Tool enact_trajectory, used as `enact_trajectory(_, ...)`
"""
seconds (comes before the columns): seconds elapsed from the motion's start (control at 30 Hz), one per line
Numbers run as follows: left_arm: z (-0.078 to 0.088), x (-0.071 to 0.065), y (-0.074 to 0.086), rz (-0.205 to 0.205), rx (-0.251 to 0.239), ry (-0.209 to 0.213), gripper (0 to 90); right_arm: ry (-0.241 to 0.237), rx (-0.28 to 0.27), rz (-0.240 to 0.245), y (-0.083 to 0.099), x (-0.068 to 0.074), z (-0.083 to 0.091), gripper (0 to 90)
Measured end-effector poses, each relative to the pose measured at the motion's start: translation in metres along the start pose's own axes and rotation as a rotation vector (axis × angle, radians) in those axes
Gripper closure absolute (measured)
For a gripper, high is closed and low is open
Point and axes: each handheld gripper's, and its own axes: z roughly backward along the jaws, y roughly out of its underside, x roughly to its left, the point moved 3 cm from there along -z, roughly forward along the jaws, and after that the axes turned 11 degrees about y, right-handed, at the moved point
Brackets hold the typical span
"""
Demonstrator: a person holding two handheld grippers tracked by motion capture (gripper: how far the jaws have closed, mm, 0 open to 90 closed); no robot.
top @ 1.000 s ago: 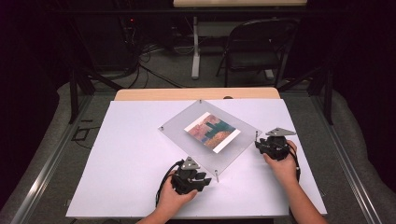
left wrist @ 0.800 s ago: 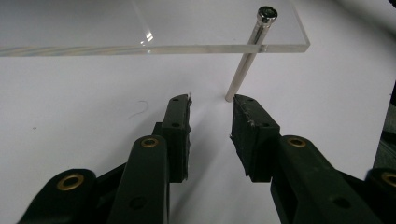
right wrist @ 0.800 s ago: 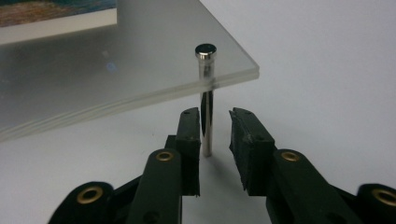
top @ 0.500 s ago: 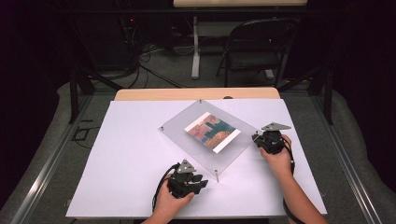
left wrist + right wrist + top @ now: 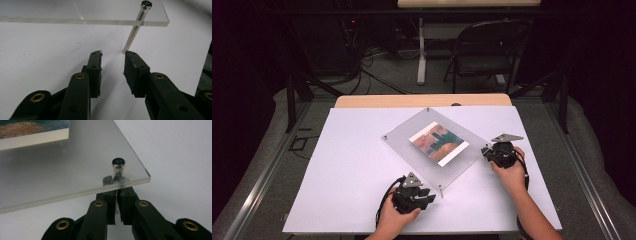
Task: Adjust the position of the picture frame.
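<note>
at the near edge of the white table [image 5: 337, 165] the left gripper [image 5: 418, 192] rests in the person's left hand, just near-left of the near corner of the clear acrylic frame [image 5: 412, 150]. in the left gripper view its jaws stand partly apart with nothing between them, and the near corner's metal standoff post [image 5: 133, 32] rises from the table just beyond the right fingertip, not touched. farther back on the right, the right gripper [image 5: 492, 150] sits at the frame's right corner. its jaws have just been closing, and in the right gripper view they are drawn narrow beneath the clear plate, pinched on the lower part of the right corner's post [image 5: 118, 167], whose round cap stands above the plate. the frame lies turned like a diamond in the middle of the table, raised on its posts, with a coloured print [image 5: 439, 142] mounted in its centre. beyond the table's far edge stands a dark folding chair [image 5: 487, 55].
</note>
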Motion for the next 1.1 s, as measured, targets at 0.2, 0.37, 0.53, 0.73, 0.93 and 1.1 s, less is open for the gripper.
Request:
enact_trajectory(0.2, -0.009, -0.008, -0.004, -0.032, 0.011, 0.033, 68.1, -0.012, 0.016, 0.004, 0.003, 0.005, 0.007, 85.3)
enact_trajectory(0.37, -0.015, -0.012, -0.006, -0.052, 0.015, 0.034, 74.6, -0.015, 0.015, 0.002, 0.005, 0.008, 0.010, 85.3)
enact_trajectory(0.53, -0.014, -0.011, -0.007, -0.060, 0.014, 0.026, 84.9, -0.022, 0.014, 0.005, 0.007, 0.010, 0.013, 85.3)
enact_trajectory(0.73, -0.004, -0.009, -0.008, -0.046, -0.017, 0.040, 85.3, -0.028, 0.004, 0.024, 0.005, 0.013, 0.020, 85.7)
enact_trajectory(0.93, 0.015, 0.014, -0.009, 0.012, -0.053, -0.003, 85.2, -0.052, 0.001, 0.034, 0.006, 0.020, 0.029, 85.8)
enact_trajectory(1.1, 0.033, 0.034, -0.010, 0.054, -0.078, -0.039, 85.3, -0.087, -0.010, 0.024, 0.006, 0.030, 0.037, 85.8)
